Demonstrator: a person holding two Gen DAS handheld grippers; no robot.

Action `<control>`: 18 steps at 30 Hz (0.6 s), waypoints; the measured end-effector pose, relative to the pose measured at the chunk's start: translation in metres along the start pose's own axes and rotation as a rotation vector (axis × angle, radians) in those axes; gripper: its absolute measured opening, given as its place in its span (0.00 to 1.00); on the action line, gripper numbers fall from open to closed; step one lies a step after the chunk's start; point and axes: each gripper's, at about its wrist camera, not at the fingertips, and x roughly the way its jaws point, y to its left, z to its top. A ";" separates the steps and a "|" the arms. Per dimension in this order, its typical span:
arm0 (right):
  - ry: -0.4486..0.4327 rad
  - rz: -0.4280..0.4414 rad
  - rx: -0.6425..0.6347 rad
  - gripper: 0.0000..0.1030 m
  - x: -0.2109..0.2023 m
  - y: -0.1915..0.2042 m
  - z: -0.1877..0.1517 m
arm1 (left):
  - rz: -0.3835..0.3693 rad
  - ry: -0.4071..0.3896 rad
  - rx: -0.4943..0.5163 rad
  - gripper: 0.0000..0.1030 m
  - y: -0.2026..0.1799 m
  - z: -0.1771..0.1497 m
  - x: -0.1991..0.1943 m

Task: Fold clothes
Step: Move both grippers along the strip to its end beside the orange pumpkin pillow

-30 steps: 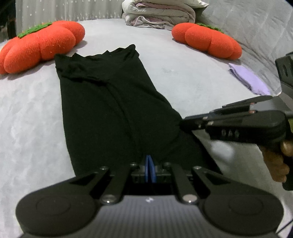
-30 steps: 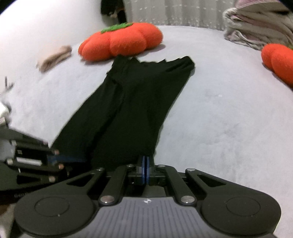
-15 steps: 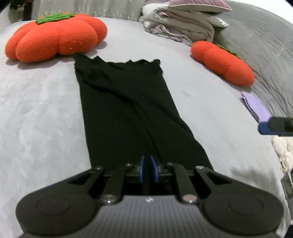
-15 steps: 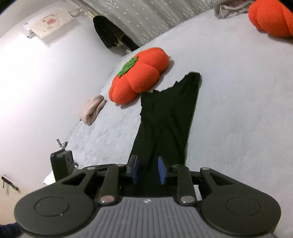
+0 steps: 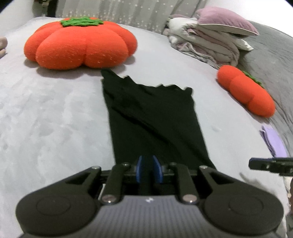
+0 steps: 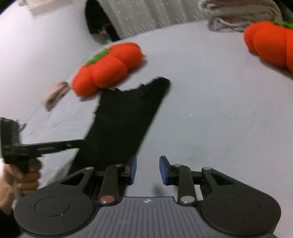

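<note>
Both tools have let go and drawn back: the right tool (image 6: pixel 147 170) gapes wide, the left tool (image 5: pixel 148 169) narrowly apart, nearer the black garment (image 5: pixel 152 120), whose length runs straight ahead on the bed (image 5: pixel 51 117).

Bed surface w/ pale grey cover (image 5: pixel 45 113) filled most of both views. Curtain w/ small white dots (image 5: pixel 128 11) hung behind bed. Grey quilted blanket (image 5: pixel 271 53) at far right. White wall (image 6: pixel 45 45) on left. Lighting dim, indoor.
</note>
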 end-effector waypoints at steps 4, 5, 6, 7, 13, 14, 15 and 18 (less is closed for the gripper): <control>-0.005 -0.001 -0.018 0.27 0.020 -0.004 0.008 | 0.042 -0.017 -0.016 0.19 0.013 0.017 0.014; -0.009 0.002 -0.031 0.27 0.025 -0.003 0.010 | 0.057 -0.024 -0.018 0.19 0.016 0.021 0.018; -0.010 0.004 -0.047 0.28 0.030 -0.002 0.011 | 0.069 -0.031 -0.020 0.19 0.018 0.025 0.022; -0.006 0.004 -0.066 0.28 0.035 0.000 0.013 | 0.076 -0.040 -0.023 0.19 0.019 0.029 0.027; 0.004 0.016 -0.122 0.28 0.062 0.000 0.019 | 0.082 -0.105 -0.008 0.28 0.018 0.047 0.051; 0.003 0.024 -0.121 0.29 0.066 -0.001 0.020 | 0.095 -0.119 0.001 0.29 0.019 0.047 0.054; -0.003 0.021 -0.122 0.29 0.070 -0.002 0.022 | 0.102 -0.131 0.007 0.29 0.021 0.049 0.055; -0.046 0.015 -0.116 0.29 0.081 -0.004 0.032 | 0.113 -0.163 0.014 0.29 0.027 0.054 0.059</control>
